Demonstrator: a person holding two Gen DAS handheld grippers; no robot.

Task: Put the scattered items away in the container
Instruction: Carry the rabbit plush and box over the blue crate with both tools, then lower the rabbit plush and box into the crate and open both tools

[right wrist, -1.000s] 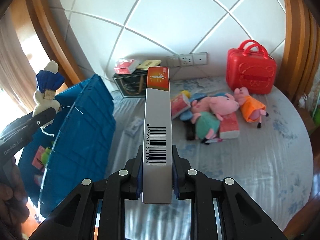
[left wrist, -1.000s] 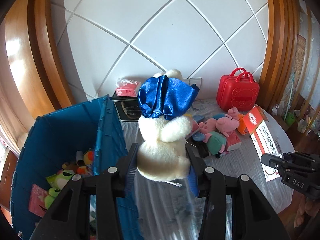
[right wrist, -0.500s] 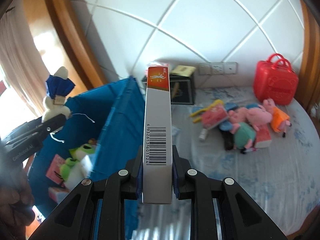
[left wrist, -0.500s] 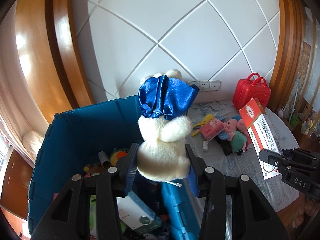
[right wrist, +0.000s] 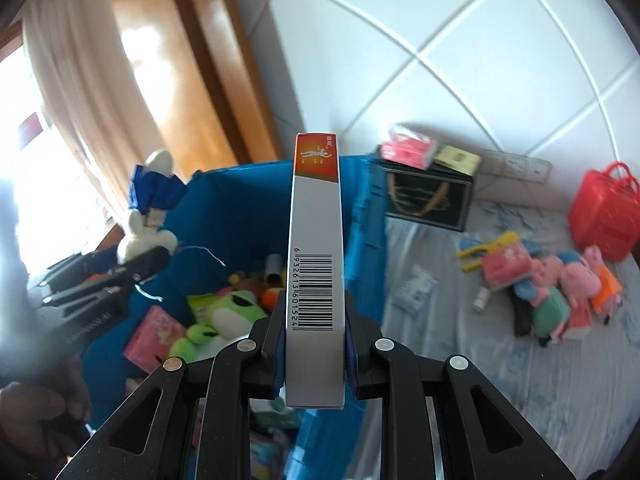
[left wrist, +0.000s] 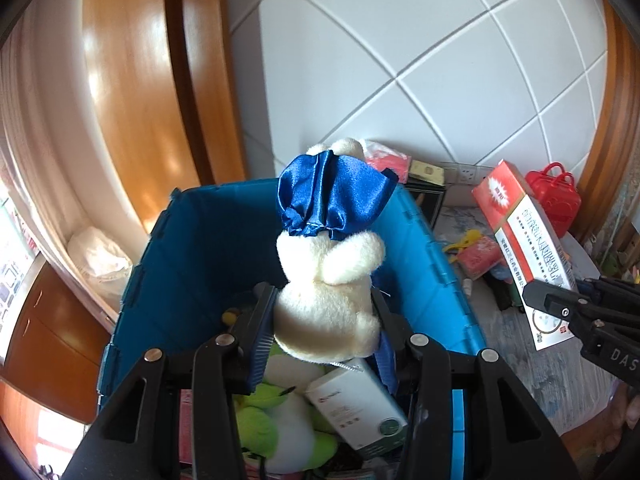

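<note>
Right gripper (right wrist: 314,354) fingers clamp a long carton (right wrist: 316,276), long axis pointing away; left gripper (left wrist: 322,330) fingers squeeze an upright plush rabbit (left wrist: 328,280).

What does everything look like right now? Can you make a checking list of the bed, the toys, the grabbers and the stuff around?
Surface: bed sheet, pale blue print.
Job's things: blue bin holds a green frog plush and boxes; pig plushes lie on the sheet.
Clutter: red case, black box.
Grippers: left gripper fingers clamp a white plush over the bin; right gripper clamps a long carton.
Cables: nothing seen.
Surroundings: white tiled wall, wooden trim, wall sockets.
</note>
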